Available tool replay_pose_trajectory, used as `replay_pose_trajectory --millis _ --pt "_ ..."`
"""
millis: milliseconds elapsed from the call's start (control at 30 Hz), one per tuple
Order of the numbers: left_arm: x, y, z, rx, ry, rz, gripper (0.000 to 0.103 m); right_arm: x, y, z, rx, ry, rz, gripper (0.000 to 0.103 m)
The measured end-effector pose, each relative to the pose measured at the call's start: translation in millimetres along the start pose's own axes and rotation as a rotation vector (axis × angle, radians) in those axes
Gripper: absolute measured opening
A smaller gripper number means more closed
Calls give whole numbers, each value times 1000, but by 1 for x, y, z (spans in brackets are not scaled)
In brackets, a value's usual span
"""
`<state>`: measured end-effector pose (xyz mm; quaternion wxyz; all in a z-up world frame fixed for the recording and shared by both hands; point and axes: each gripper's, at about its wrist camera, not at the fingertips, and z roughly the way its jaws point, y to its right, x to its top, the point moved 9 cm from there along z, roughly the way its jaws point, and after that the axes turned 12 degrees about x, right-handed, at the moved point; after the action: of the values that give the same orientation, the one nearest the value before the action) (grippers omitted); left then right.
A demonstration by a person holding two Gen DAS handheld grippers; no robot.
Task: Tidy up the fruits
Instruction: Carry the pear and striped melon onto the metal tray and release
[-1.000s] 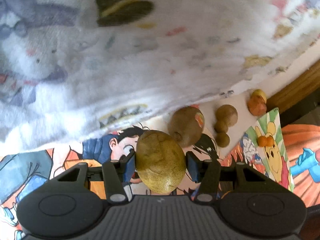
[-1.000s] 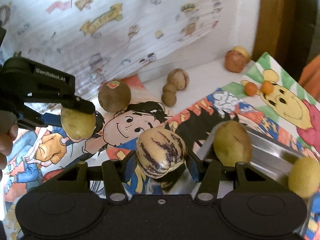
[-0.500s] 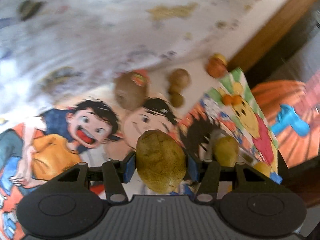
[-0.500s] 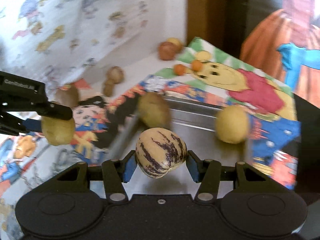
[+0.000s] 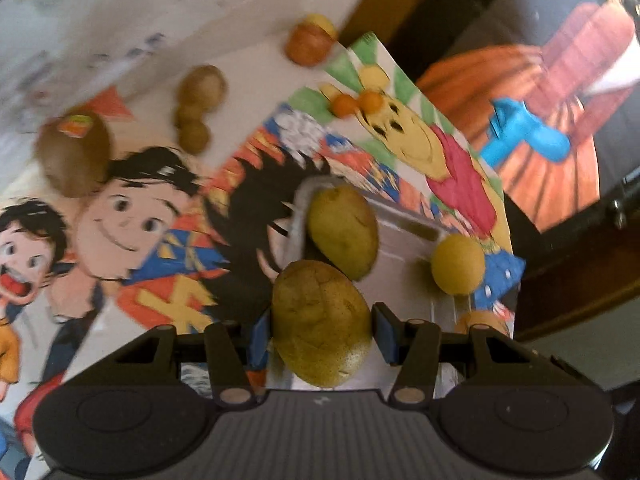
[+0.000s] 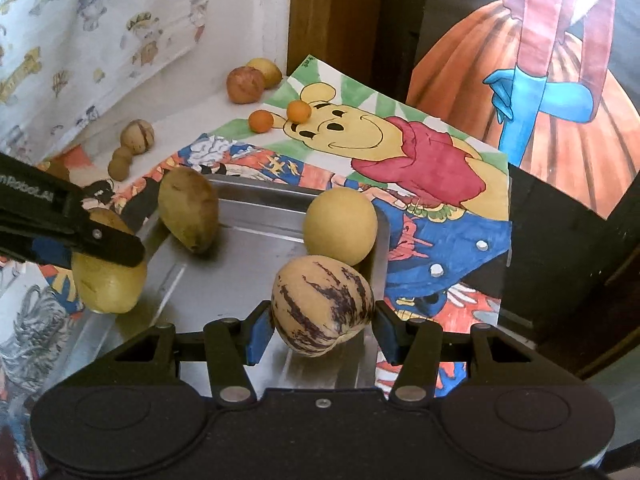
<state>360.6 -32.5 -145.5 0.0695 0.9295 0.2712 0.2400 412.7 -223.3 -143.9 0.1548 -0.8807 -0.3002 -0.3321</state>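
Observation:
My left gripper (image 5: pixel 320 330) is shut on a yellow-green pear (image 5: pixel 322 324) and holds it over the left edge of a steel tray (image 5: pixel 404 264). It shows in the right wrist view (image 6: pixel 108 276) too, pear in its jaws. My right gripper (image 6: pixel 322 322) is shut on a cream melon with purple stripes (image 6: pixel 322 306) above the tray (image 6: pixel 248 272), near its right rim. In the tray lie a brownish-green mango (image 6: pixel 188 210) and a round yellow fruit (image 6: pixel 340 226).
Loose fruits lie on the cartoon-printed cloth: a brown kiwi with a sticker (image 5: pixel 74 154), three small brown fruits (image 6: pixel 128 152), two small oranges (image 6: pixel 280 116), a red-brown fruit (image 6: pixel 245 85) and a yellow one (image 6: pixel 266 72). A wooden frame and an orange cutout (image 6: pixel 560 112) stand at the far right.
Both grippers have swung right and forward with their fruits. The left one now holds the pear at the tray's edge and the right one holds the melon over the tray.

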Motion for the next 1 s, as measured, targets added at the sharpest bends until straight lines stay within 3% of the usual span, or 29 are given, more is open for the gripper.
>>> replay_pose_trajectory --millis 467,900,1000 --pt "10 25 35 -42 -53 115 57 3 2 22 -25 -27 -51 55" --pt "15 21 42 -50 -123 50 58 -1 -2 20 -40 -42 -59 60" --pt "14 21 38 -59 -125 50 66 -1 -4 16 -32 -33 -44 64"
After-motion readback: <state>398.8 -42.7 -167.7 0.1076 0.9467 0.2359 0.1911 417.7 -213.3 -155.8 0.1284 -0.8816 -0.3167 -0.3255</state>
